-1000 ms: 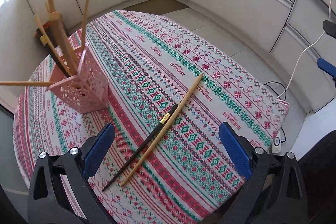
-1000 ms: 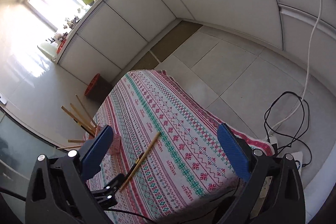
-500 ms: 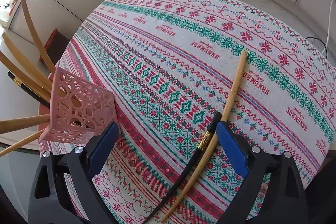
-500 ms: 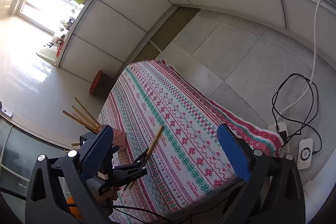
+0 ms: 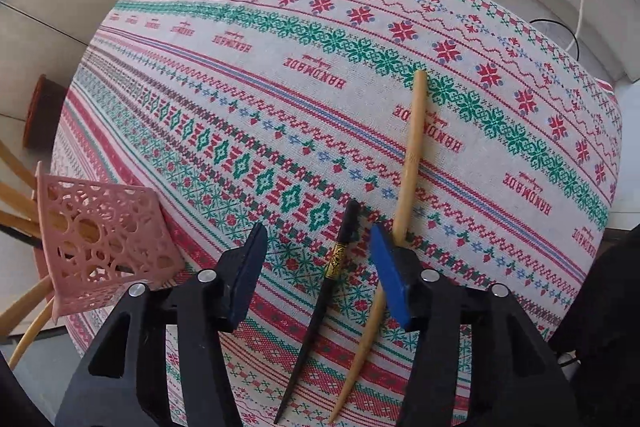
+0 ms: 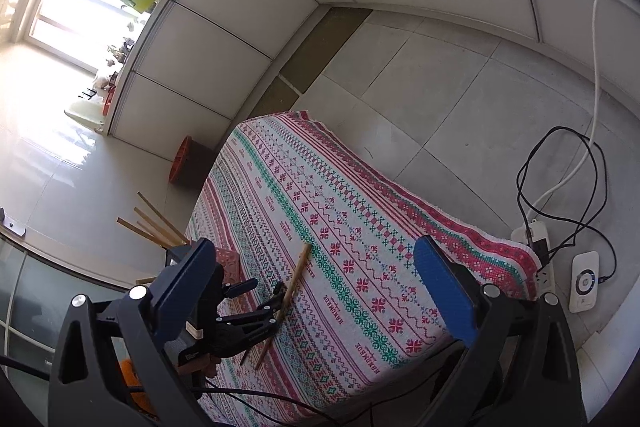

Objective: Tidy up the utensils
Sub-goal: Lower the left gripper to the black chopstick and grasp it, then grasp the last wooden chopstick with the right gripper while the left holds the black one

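The left gripper (image 5: 316,251), jaws just closing, half-shut but gripping nothing, straddled the black chopstick (image 5: 347,227); the wooden chopstick (image 5: 412,147) lay just outside. Both seemed light, stiff, slippery, best pinched mid-shaft. The pink holder (image 5: 100,239) stood nearby at the table's edge. The right gripper (image 6: 320,279) hung wide open, empty.

Left gripper (image 5: 316,267): black plastic frame with triangular cutouts, silver round screws at the pivots, flat blue pads (image 5: 390,279). Right gripper (image 6: 320,283): same black frame, silver screws, blue pads (image 6: 444,291). Black cables trail below.
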The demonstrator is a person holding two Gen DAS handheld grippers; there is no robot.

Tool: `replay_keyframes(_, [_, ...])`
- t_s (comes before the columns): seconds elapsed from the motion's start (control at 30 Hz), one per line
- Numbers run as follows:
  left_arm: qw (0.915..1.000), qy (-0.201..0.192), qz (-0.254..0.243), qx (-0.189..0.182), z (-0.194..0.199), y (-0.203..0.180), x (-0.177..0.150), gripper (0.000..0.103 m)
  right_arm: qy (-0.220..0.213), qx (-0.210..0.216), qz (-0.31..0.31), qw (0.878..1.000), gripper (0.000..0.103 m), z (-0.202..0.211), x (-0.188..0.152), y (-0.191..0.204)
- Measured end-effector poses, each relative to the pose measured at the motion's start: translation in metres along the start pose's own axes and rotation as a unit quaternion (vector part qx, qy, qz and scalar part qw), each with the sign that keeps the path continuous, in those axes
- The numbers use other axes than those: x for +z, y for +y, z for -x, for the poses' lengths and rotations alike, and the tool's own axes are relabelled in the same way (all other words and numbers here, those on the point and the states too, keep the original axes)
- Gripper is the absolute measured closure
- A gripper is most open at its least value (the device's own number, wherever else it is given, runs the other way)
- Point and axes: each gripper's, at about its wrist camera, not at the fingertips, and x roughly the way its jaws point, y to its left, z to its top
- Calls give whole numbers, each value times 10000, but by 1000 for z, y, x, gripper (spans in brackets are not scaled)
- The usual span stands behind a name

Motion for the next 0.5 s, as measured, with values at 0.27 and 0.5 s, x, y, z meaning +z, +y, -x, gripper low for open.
replay_keyframes(0.27, [9979,26,91,-639,-3,18,0,64,112,-210,226,9995,7,-9,-1,6])
replay_keyframes(0.5, [9936,-1128,86,-63,20,-4,-52,97,416,-770,999,9911,7,-36,-17,40])
